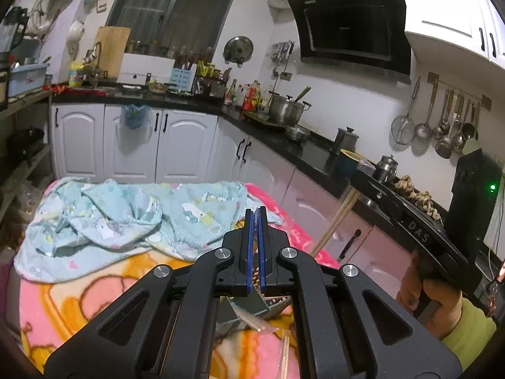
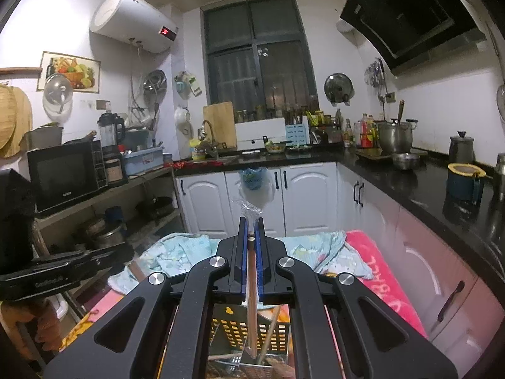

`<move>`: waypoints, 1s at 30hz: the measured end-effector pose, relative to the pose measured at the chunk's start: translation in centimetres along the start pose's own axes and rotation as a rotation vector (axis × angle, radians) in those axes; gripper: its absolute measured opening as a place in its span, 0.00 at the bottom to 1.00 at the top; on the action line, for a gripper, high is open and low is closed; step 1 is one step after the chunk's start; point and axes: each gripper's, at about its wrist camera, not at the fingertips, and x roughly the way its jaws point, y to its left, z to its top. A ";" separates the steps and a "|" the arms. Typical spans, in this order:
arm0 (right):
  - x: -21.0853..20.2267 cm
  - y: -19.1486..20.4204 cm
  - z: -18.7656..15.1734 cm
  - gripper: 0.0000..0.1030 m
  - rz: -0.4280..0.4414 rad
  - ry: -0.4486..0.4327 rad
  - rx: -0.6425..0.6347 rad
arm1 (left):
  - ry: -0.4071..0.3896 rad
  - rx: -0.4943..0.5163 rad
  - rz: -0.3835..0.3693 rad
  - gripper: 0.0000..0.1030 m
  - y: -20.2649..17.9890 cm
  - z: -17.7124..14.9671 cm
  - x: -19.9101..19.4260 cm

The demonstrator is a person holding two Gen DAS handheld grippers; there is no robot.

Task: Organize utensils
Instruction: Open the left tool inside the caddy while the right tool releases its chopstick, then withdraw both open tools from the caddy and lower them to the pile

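My right gripper (image 2: 251, 221) is shut on a wooden chopstick (image 2: 251, 284) in a clear plastic sleeve (image 2: 247, 208) that sticks out past the fingertips. The stick hangs down over a yellow perforated utensil holder (image 2: 232, 327), which has other wooden sticks in it. My left gripper (image 1: 256, 213) is shut with its blue pads together and nothing between them. Beneath it lie loose chopsticks (image 1: 252, 322) beside the holder (image 1: 249, 308). In the left wrist view the right gripper (image 1: 358, 177) shows at the right, with the chopstick (image 1: 334, 221) slanting down from it.
A pink cartoon blanket (image 1: 79, 300) covers the table, with a crumpled light-blue towel (image 1: 126, 214) at its far side. White cabinets (image 2: 309, 195) and a black counter (image 2: 410, 183) with pots run behind and along the right. A hand (image 1: 423, 290) grips the right tool.
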 end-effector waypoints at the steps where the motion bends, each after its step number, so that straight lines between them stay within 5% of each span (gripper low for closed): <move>1: 0.2 -0.1 -0.2 0.05 0.004 0.002 0.004 | 0.003 0.000 0.001 0.01 0.1 -0.3 0.1; 6: 1.6 -0.1 -1.6 0.06 -0.007 0.045 0.010 | 0.014 -0.007 0.001 0.01 0.3 -1.0 0.4; 8: 2.0 0.0 -2.0 0.23 -0.031 0.069 0.004 | 0.012 0.001 0.040 0.07 0.4 -1.3 0.2; 10: 1.7 -0.2 -2.5 0.43 -0.045 0.072 0.010 | 0.005 -0.009 0.047 0.29 0.7 -1.6 -0.3; 14: 0.3 -0.6 -3.0 0.45 -0.057 0.075 0.008 | -0.005 -0.006 0.076 0.41 1.1 -2.1 -1.6; 21: -3.6 -0.5 -3.4 0.62 -0.058 0.055 -0.024 | -0.090 -0.047 0.102 0.88 1.7 -2.6 -5.6; 30: -8.9 -0.4 -3.8 0.75 -0.071 0.021 -0.032 | -0.115 -0.051 0.122 0.90 0.9 -4.1 -8.4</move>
